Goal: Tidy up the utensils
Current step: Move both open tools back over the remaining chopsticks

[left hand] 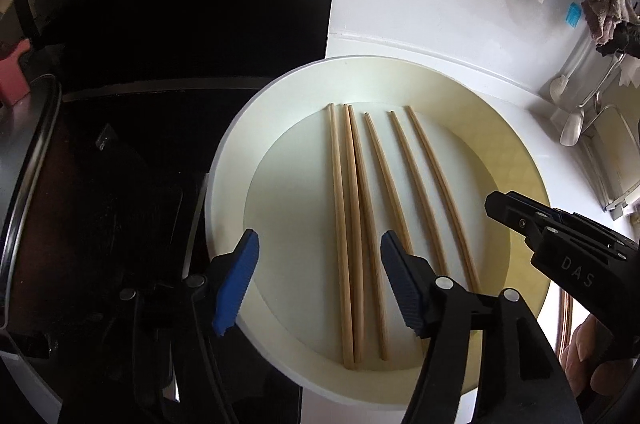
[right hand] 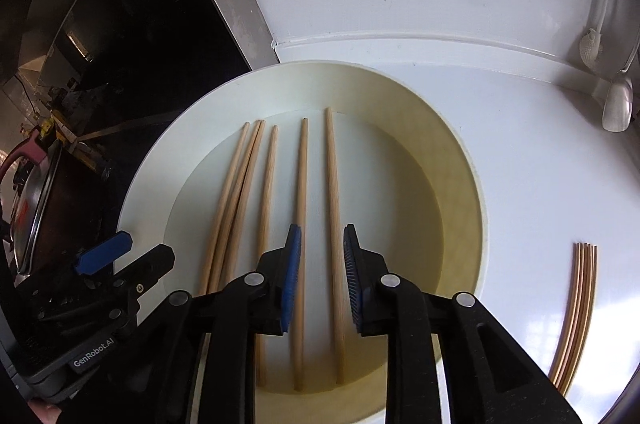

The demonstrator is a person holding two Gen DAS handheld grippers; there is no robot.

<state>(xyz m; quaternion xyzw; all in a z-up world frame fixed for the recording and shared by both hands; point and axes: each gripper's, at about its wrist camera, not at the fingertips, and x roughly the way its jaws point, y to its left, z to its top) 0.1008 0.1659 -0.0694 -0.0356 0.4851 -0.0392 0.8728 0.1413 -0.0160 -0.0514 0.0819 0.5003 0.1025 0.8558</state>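
Observation:
Several wooden chopsticks (left hand: 352,224) lie side by side in a wide cream plate (left hand: 232,160) on a white counter. My left gripper (left hand: 316,284) is open and empty, low over the near left part of the plate, its jaws to either side of the left chopsticks. In the right wrist view my right gripper (right hand: 319,276) is open with a narrow gap, hovering over the two rightmost chopsticks (right hand: 334,224) in the plate (right hand: 468,184), gripping nothing. The right gripper also shows at the right in the left wrist view (left hand: 520,212).
A second bundle of chopsticks (right hand: 576,312) lies on the white counter right of the plate. A dark cooktop (left hand: 160,24) and a metal pot (left hand: 28,192) are to the left. Spoons (right hand: 618,104) hang at the back right.

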